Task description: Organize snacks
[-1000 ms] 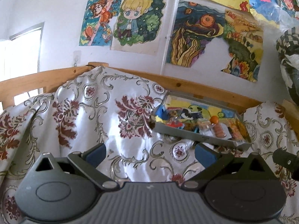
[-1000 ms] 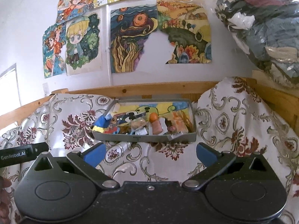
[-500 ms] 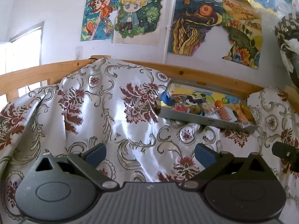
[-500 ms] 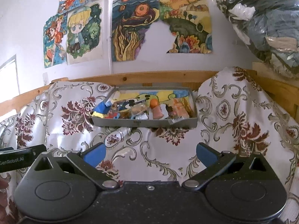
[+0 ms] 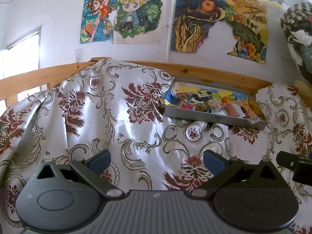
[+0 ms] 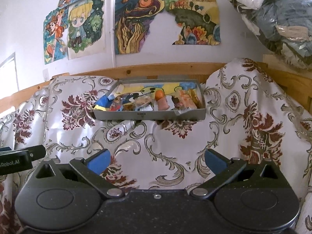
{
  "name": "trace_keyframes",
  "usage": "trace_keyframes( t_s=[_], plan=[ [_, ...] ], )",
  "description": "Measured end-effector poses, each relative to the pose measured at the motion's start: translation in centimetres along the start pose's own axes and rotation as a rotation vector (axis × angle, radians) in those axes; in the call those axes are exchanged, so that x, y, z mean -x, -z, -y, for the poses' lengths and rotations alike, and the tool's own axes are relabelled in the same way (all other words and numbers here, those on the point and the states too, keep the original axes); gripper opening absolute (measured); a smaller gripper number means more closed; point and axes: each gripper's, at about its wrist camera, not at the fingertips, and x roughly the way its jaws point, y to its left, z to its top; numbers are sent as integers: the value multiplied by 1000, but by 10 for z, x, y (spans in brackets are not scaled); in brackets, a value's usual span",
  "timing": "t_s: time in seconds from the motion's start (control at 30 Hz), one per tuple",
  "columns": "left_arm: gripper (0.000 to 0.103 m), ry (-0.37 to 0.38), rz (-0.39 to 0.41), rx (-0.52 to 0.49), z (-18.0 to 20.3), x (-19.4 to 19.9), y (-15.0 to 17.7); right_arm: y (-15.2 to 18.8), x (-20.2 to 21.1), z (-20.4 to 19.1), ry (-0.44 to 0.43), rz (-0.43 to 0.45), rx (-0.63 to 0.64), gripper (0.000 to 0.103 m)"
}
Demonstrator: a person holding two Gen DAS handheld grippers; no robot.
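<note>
Starting nearest you, both tools are spread wide and hold nothing: the left gripper (image 5: 157, 159) and the right gripper (image 6: 157, 159) each show blue pads (image 6: 97, 160) well apart, with only the floral cloth (image 5: 120, 117) between them. The edge of the other tool shows at the side of each view, so the two ride side by side, well short of the goods.

Farther out, the grey tray (image 6: 150, 115) rests on the cloth, in front of the wooden rail (image 6: 156, 71). The snacks (image 6: 148, 101) lie heaped inside it: a blue wrapper (image 6: 103, 103) at its left end, an orange-capped piece (image 6: 161, 99) near the middle, crinkled packets (image 6: 185, 99) to the right. Whether that heap is sorted or awaiting sorting cannot be judged from here; it fits either.

Should you go in, hold the spread until one packet alone sits between the pads, come over the near wall rather than against it, since the tray seems to sit on soft folds and may tip. Pinch wrappers lightly.

Beyond the rail, drawings (image 6: 136, 19) cover the wall.
</note>
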Motion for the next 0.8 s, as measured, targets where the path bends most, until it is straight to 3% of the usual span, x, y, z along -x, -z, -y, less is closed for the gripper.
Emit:
trace_keyframes(
  t_s=[0.8],
  plan=[
    [103,1,-14,-4,1,-1,2,6,-3,0,-7,-18,-6,102]
  ],
)
